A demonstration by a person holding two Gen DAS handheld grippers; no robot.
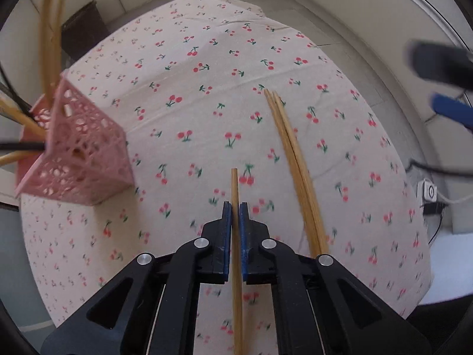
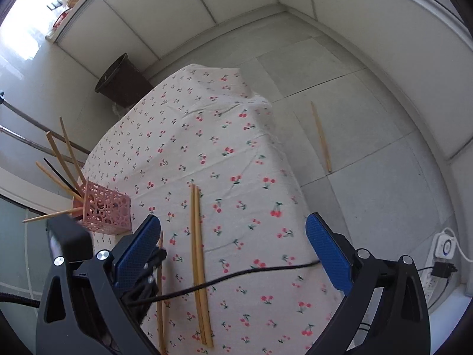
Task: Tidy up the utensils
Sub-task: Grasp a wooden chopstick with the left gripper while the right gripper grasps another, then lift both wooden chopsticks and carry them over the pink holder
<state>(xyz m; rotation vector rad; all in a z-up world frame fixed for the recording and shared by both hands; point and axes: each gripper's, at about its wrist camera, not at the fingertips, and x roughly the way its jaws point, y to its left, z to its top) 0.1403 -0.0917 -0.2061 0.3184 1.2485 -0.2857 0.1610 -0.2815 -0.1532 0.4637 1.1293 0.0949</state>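
My left gripper (image 1: 235, 207) is shut on a single wooden chopstick (image 1: 235, 189) that runs along its fingers above the cherry-print tablecloth (image 1: 189, 94). A bundle of wooden chopsticks (image 1: 292, 153) lies on the cloth to its right; it also shows in the right wrist view (image 2: 198, 254). A pink lattice utensil holder (image 1: 79, 153) with several chopsticks sticking out stands at the left; it also shows in the right wrist view (image 2: 106, 211). My right gripper (image 2: 233, 245) is open and empty above the table. The left gripper and its held chopstick (image 2: 160, 290) show at the lower left there.
One chopstick (image 2: 320, 137) lies on the grey tiled floor right of the table. A dark brown bin (image 2: 124, 80) stands behind the table. A power strip with a plug (image 2: 440, 266) sits on the floor at the right. A black cable (image 2: 236, 275) crosses the right wrist view.
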